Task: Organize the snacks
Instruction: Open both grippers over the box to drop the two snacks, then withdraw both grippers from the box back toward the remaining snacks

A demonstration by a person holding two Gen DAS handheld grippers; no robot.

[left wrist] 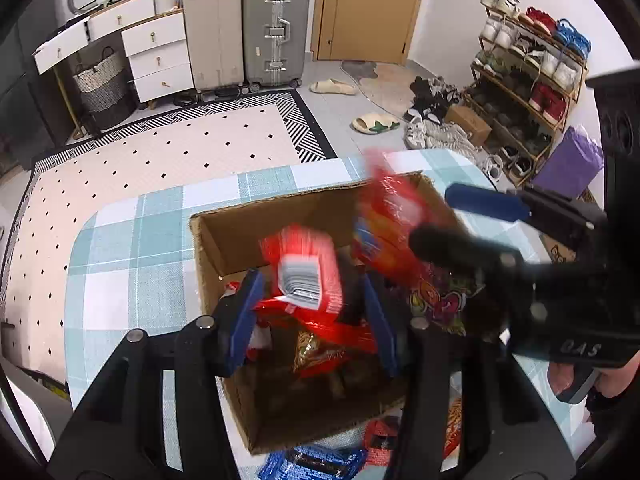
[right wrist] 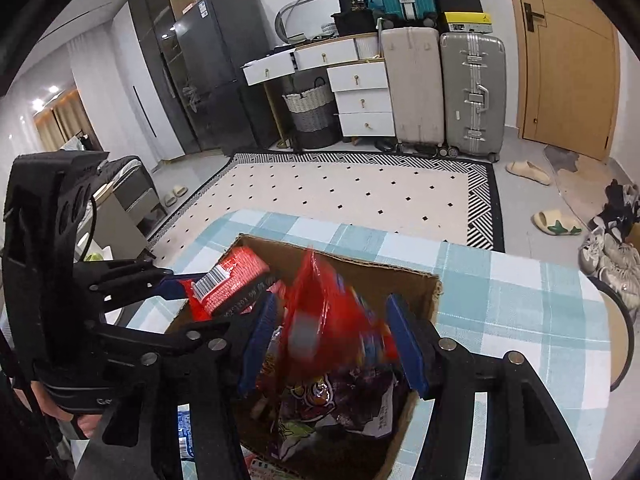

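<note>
Snacks go into the cardboard box (left wrist: pixel 224 240), so I hover both grippers above it: left gripper (left wrist: pixel 310 312) spread around a blurred red packet (left wrist: pixel 304 268), right gripper (right wrist: pixel 332 340) spread around a red bag (right wrist: pixel 324 312).

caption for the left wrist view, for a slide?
Left gripper and right gripper drop red snack packs into a cardboard box on the checked tablecloth.

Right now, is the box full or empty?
Partly full. The box is open-topped, with snack bags piled inside and bare cardboard wall showing above them.
</note>
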